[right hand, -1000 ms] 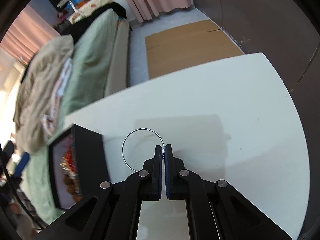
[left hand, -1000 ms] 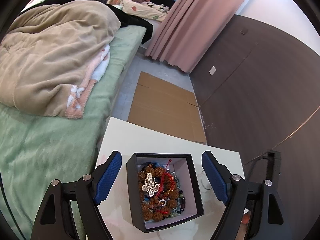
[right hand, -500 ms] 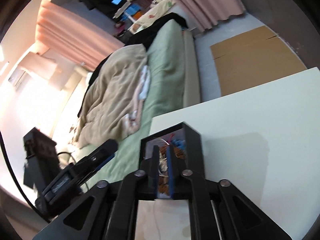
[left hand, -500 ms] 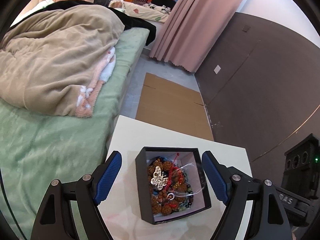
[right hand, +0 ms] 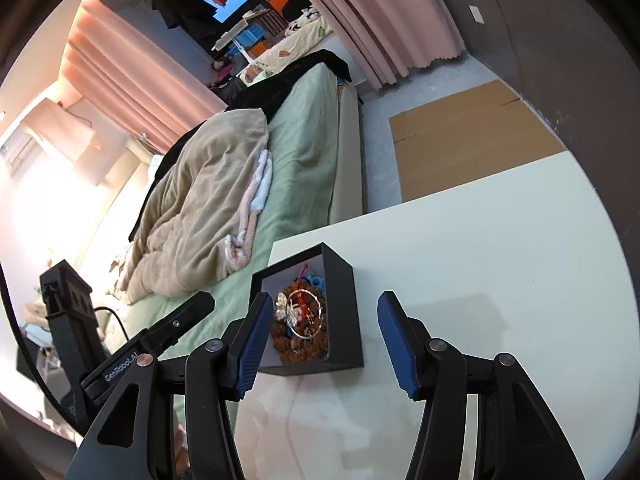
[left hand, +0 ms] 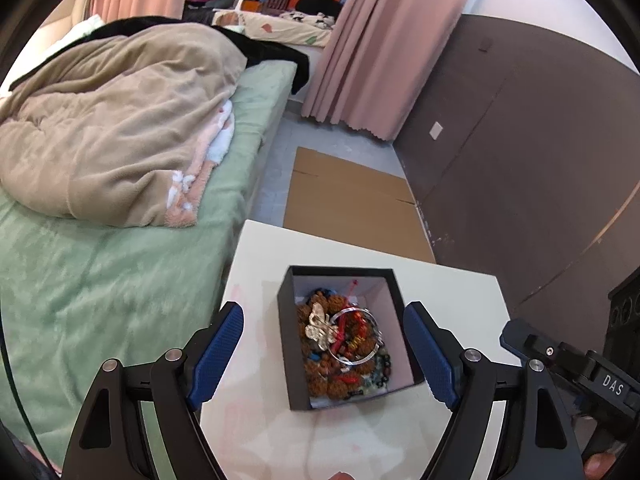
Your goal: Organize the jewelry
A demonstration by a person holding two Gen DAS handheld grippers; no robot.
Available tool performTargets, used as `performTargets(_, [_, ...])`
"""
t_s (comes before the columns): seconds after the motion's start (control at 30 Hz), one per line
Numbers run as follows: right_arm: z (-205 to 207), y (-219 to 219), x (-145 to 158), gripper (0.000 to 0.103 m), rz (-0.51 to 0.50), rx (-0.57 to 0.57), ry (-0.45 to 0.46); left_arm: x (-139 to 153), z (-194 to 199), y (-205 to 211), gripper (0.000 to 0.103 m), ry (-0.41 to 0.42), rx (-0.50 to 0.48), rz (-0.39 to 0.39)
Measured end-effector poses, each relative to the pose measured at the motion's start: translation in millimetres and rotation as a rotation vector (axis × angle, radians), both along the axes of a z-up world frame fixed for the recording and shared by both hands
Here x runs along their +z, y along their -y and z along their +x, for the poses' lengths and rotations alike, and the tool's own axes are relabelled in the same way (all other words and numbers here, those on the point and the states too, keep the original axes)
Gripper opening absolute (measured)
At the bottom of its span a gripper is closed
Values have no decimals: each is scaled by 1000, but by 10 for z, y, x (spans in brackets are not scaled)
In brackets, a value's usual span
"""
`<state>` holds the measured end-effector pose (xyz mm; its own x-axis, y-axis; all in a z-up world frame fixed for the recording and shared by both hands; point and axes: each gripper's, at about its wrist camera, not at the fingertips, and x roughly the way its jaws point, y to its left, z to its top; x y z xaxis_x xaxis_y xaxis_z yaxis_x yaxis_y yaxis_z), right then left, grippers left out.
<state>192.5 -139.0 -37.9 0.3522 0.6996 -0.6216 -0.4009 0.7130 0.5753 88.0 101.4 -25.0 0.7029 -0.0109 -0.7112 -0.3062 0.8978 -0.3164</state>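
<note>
The left gripper [left hand: 323,354] is wide open and holds nothing; its two blue pads [left hand: 218,354] stand on both sides of the box [left hand: 289,344], apart from its walls. The box is black outside and pale inside, it stands on the white table [left hand: 448,292] just in front of this gripper, between the fingers. Inside the box lies a heap of jewelry: brown beads [left hand: 320,376], a silver butterfly [left hand: 320,327], something red [left hand: 355,330], and on top of them a thin silver bangle [left hand: 354,336], a little tilted. The right gripper [right hand: 320,346] is also wide open and empty. In its view the box [right hand: 342,300] is just ahead, more to the left finger than to the right one, and the left pad [right hand: 252,346] covers a part of the box's near left wall; I cannot tell if they touch. The bangle [right hand: 306,312] is seen there as a ring over the beads. To the left of this gripper one sees the body of the other tool, over the edge of the table [right hand: 500,264]. Beyond the table are the green bed [left hand: 100,280] with a beige blanket [left hand: 112,128], flat cardboard [left hand: 352,208] on the floor and pink curtains [left hand: 392,40]
</note>
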Motion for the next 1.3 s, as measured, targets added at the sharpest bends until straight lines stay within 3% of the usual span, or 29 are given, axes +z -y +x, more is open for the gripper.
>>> performTargets(0.27, [-355, 237, 189, 66, -120, -88, 109, 41, -122, 218, 87, 8, -55, 62])
performTargets(0.3, [-392, 257, 213, 69, -130, -91, 124, 45, -139, 238, 89, 9, -59, 64])
performTargets(0.37, [-473, 327, 257, 94, -145, -100, 154, 68, -172, 278, 97, 25, -67, 73])
performTargets(0.47, [-574, 466, 247, 103, -118, -134, 152, 112, -241, 367, 103, 53, -74, 114])
performTargets(0.6, [-654, 574, 219, 103, -101, -170, 147, 137, -316, 469, 103, 65, -103, 134])
performTargets(0.83, [-809, 451, 411, 103, -175, -131, 295, 179, -407, 485, 103, 89, -64, 149])
performTargets(1.3, [-808, 456, 421, 103, -172, -86, 244, 227, -505, 531, 102, 95, -54, 188])
